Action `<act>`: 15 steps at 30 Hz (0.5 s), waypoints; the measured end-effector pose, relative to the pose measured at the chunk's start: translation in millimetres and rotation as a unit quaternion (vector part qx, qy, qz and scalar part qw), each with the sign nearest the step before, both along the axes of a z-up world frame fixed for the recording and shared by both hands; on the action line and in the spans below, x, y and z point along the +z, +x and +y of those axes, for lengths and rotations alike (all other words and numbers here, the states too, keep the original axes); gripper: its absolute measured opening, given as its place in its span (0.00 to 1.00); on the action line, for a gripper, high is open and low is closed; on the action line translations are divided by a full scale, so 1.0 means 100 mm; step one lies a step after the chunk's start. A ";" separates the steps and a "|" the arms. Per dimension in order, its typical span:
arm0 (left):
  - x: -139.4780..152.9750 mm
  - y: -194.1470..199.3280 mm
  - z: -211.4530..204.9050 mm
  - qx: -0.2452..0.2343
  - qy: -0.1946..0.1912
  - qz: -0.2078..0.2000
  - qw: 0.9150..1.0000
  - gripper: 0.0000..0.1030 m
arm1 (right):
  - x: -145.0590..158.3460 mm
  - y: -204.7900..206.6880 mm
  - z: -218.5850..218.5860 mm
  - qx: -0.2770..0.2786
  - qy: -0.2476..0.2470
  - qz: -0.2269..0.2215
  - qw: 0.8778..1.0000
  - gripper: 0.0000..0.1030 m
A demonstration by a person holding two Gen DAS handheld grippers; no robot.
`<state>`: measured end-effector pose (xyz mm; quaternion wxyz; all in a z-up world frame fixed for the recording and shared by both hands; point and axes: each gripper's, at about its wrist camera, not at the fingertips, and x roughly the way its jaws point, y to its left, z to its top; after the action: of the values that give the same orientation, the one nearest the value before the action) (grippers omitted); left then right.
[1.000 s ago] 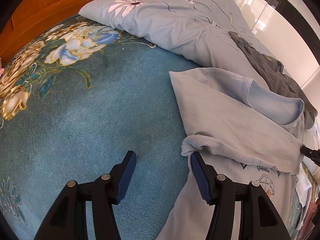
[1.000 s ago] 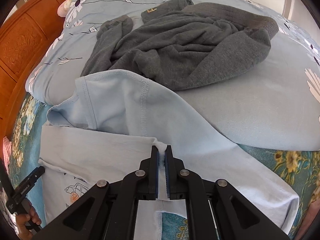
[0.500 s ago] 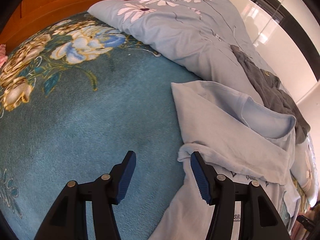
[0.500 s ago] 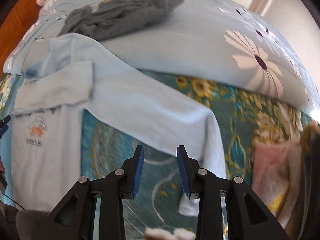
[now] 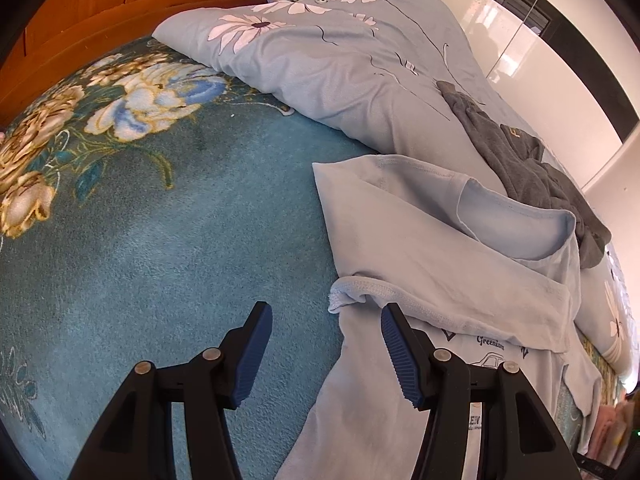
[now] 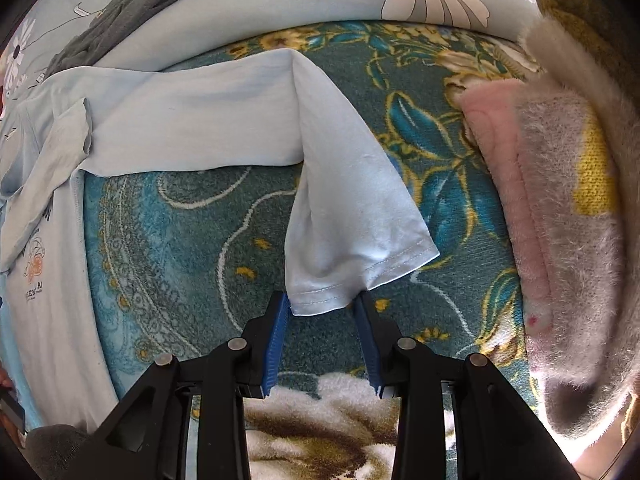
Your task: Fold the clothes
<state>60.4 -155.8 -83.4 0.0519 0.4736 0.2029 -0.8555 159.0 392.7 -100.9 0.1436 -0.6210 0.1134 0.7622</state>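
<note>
A light blue T-shirt (image 5: 420, 248) with a car print lies flat on the teal floral blanket (image 5: 160, 240). One sleeve (image 5: 440, 280) is folded across its chest. My left gripper (image 5: 326, 308) stands open above the blanket at the shirt's edge, with that sleeve's cuff just beyond its fingertips and nothing held. In the right wrist view the T-shirt (image 6: 200, 128) stretches left, and its other sleeve (image 6: 352, 208) lies spread on the blanket. My right gripper (image 6: 322, 300) is open, pointing steeply down, and the sleeve's hem lies between its fingertips without being pinched.
A dark grey garment (image 5: 520, 160) lies crumpled on the pale blue daisy duvet (image 5: 340, 60) behind the shirt. A wooden headboard (image 5: 100, 8) runs along the far left. Pink and grey fluffy blankets (image 6: 540, 200) are piled just right of the spread sleeve.
My right gripper let go of the sleeve it had laid over the chest, opened, and swept right to the other sleeve's hem. The left gripper stayed almost still.
</note>
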 end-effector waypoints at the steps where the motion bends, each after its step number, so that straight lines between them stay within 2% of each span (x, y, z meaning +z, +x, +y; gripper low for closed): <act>1: -0.01 0.00 -0.01 0.003 0.002 -0.001 1.000 0.59 | 0.02 -0.01 -0.01 -0.003 0.005 0.006 1.000 0.33; 2: -0.01 0.00 -0.02 0.005 0.001 -0.003 1.000 0.59 | 0.04 -0.02 0.00 -0.010 0.016 0.008 1.000 0.26; 3: 0.00 0.00 -0.03 0.007 -0.002 -0.001 1.000 0.59 | 0.07 -0.03 0.00 -0.018 0.032 0.009 0.999 0.06; 5: 0.03 0.02 -0.04 0.011 -0.011 0.009 1.000 0.59 | 0.18 -0.07 -0.01 -0.022 0.068 0.018 0.997 0.06; 9: 0.03 0.01 -0.08 0.019 -0.005 0.011 1.000 0.59 | 0.69 -0.25 -0.21 0.030 0.159 0.076 0.984 0.06; 11: 0.01 0.00 -0.10 0.023 0.002 0.009 1.000 0.59 | 1.01 -0.37 -0.32 0.055 0.191 0.115 0.973 0.06; 15: 0.02 0.00 -0.11 0.025 0.009 0.014 1.000 0.59 | 1.60 -0.56 -0.63 0.110 0.255 0.192 0.941 0.06</act>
<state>60.6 -167.1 -81.5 0.0664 0.4565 0.2233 -0.8587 102.9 330.2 59.3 0.1878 -0.4140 -0.1278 0.8814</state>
